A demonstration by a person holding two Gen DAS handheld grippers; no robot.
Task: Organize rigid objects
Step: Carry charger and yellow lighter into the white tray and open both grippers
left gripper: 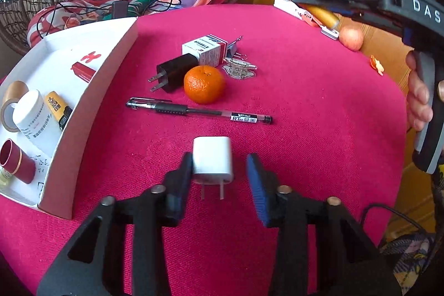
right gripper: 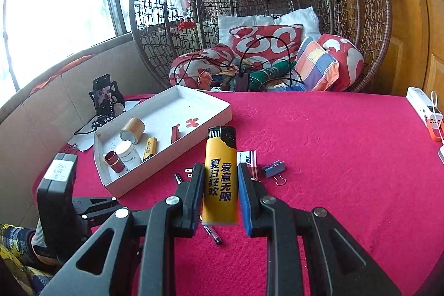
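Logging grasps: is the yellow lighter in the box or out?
Out: the yellow lighter sits clamped in the right gripper, beside the box.

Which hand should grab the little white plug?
Left. The left gripper already has the white plug between its open fingers on the red cloth. The right gripper is busy holding the yellow lighter.

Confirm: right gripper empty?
No, the right gripper is shut on a yellow lighter, held upright between its pads above the red tablecloth.
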